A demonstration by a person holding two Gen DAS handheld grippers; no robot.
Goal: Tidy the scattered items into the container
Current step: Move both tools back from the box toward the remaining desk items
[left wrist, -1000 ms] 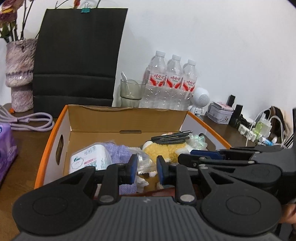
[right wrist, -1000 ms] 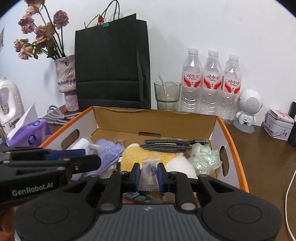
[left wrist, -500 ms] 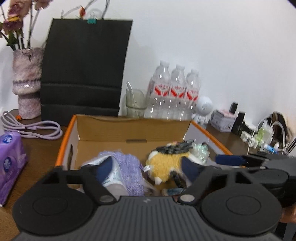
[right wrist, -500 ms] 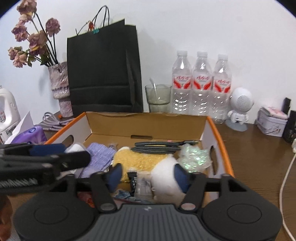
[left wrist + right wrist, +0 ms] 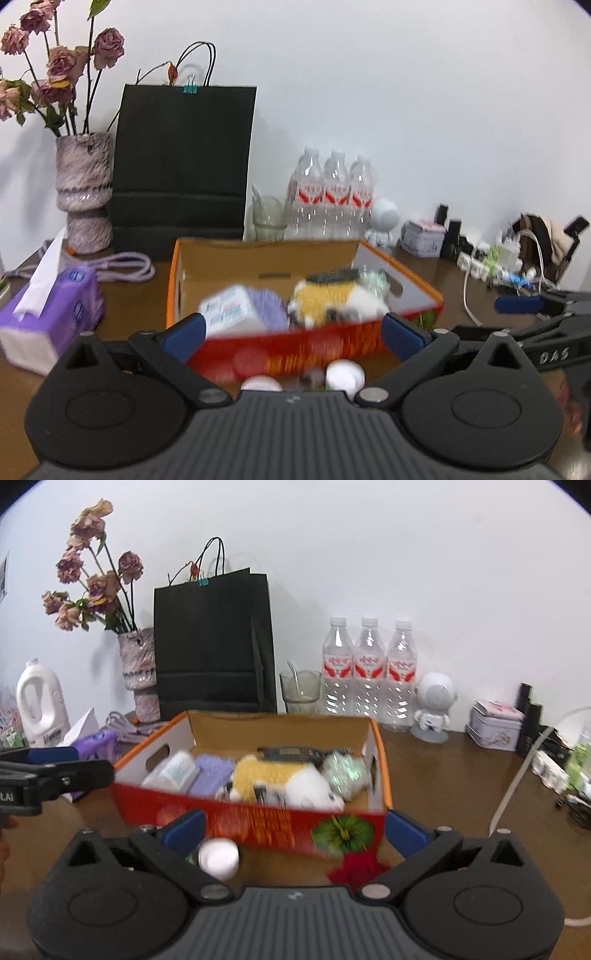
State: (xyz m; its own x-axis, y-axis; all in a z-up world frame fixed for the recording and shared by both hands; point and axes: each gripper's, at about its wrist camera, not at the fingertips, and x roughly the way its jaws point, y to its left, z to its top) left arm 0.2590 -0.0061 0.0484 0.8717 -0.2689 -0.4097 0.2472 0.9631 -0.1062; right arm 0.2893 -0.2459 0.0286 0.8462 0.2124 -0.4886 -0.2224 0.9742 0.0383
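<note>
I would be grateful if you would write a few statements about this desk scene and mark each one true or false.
1. Three water bottles stand against the wall. True.
2. The cardboard box is empty. False: a yellow and white plush toy and other items lie in it.
3. The right hand-held gripper is clamped on a cloth. False: its jaws are apart, holding nothing.
4. A white cap lies on the table outside the box. True.
5. The paper bag is white. False: black.

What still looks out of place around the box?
A white round-capped item and a red scrap still sit on the table in front of the cardboard box, outside it. Blur hides what they are. Inside, nothing looks spilled.
</note>
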